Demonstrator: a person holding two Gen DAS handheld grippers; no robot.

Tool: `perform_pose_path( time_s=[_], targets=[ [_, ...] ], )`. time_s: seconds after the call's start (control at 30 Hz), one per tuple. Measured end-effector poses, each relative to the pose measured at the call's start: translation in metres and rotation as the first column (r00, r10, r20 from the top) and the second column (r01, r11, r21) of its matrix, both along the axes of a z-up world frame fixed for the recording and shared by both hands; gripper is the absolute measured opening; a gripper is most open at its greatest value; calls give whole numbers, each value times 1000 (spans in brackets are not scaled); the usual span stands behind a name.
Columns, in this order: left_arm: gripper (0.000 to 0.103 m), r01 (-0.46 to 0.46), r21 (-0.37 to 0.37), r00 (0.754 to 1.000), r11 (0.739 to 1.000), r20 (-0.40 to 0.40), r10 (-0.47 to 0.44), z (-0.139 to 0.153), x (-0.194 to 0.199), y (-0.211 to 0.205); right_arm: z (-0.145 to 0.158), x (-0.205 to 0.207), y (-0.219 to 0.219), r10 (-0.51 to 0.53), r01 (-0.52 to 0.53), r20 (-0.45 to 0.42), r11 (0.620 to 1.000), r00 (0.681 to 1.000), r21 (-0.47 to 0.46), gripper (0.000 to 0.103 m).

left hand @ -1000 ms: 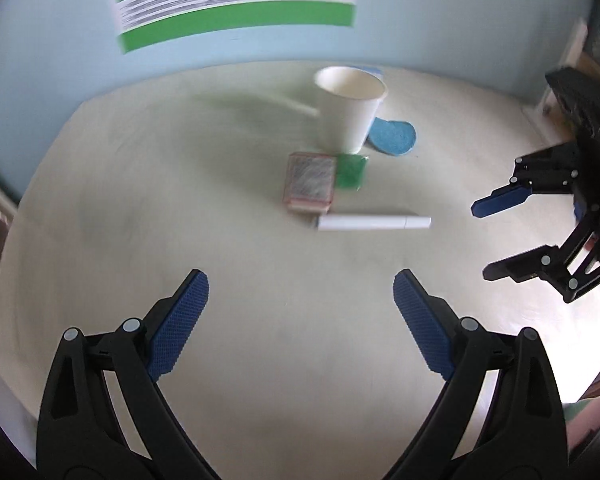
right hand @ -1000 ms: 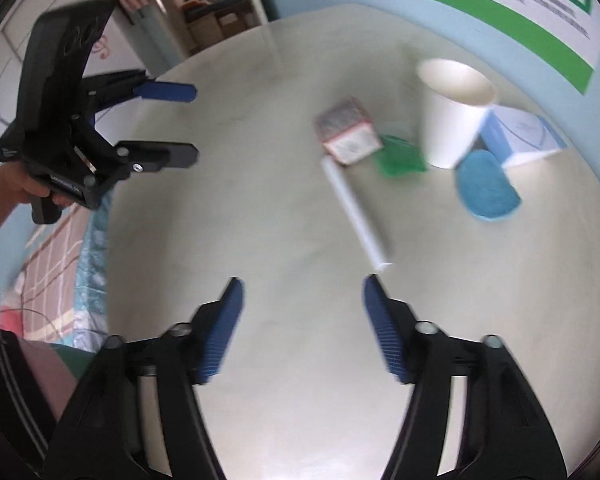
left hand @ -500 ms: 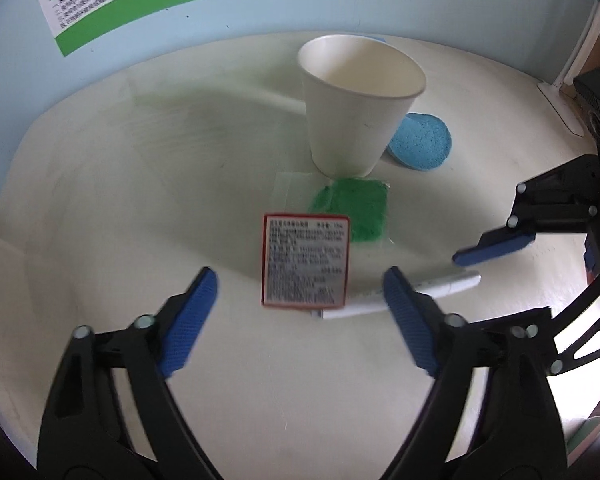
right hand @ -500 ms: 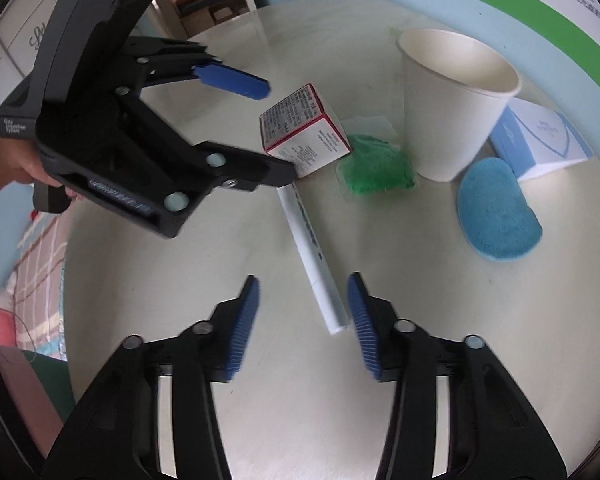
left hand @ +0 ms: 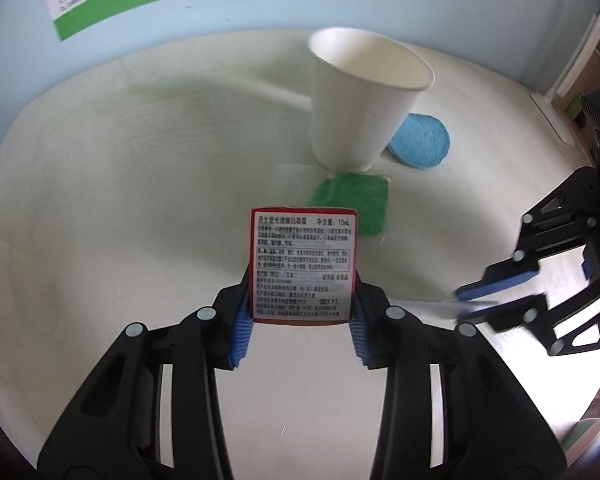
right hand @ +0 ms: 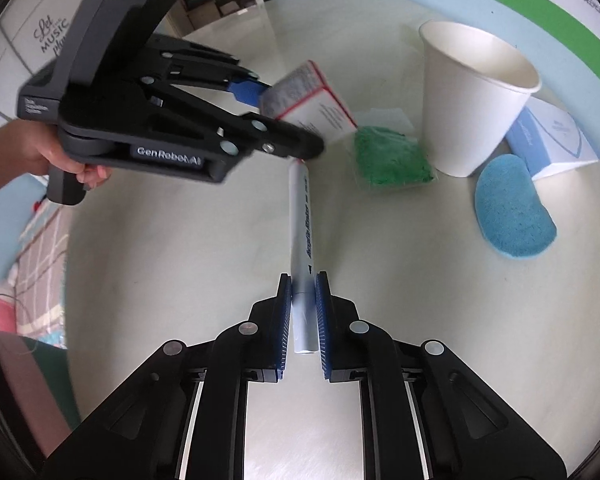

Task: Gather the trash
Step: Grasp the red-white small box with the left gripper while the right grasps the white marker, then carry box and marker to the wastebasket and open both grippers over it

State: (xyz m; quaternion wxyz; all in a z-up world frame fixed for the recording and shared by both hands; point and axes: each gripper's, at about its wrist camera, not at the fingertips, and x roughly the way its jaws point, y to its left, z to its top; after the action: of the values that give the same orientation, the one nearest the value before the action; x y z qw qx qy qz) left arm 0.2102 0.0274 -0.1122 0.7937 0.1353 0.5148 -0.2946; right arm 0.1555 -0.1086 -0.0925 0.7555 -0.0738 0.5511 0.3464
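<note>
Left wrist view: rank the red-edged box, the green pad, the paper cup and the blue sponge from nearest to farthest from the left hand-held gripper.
1. Red-edged box: between the pads of the left hand-held gripper, whose jaws are closing on it.
2. Green pad: just beyond the box, slightly right.
3. Paper cup: upright behind the pad.
4. Blue sponge: right of the cup, partly behind it; about as far as the cup's base, too close to call.

Since a second ago, the left gripper [left hand: 300,320] comes down from well short of the paper cup [left hand: 364,100] and is closing around the small box [left hand: 303,266]. The right gripper [right hand: 303,320], wide then, now clamps the marker [right hand: 302,240] nearer that cup.
</note>
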Motion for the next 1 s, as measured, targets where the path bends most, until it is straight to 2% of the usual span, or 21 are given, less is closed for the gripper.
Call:
perform_pose_path(
  time_s=[0.17,0.3,0.5,0.6,0.77,1.0],
  targets=[
    [38,-62,-17,998,998,9,62,26,-26,48,17,-13,-11,-14,15,-29,999,999,40,13],
    [38,-128,4,991,992,29,128,43,-47,88,20,-6,-9,-14,15,-26,998,1000,58,13],
    [38,-237,43,971,970,30,236,50,-87,146,35,-6,12,35,-35,-4,998,999,58,13],
    [38,-286,45,958,957,21,285,47,-108,164,24,-10,25,69,-69,-10,997,998,34,13],
    [38,-323,61,946,944,-14,325,32,-136,174,-5,-25,49,130,-131,-36,991,991,-34,12],
    [38,-350,53,935,935,-37,352,21,-143,165,-7,-25,68,162,-162,-2,986,987,-48,15]
  ],
)
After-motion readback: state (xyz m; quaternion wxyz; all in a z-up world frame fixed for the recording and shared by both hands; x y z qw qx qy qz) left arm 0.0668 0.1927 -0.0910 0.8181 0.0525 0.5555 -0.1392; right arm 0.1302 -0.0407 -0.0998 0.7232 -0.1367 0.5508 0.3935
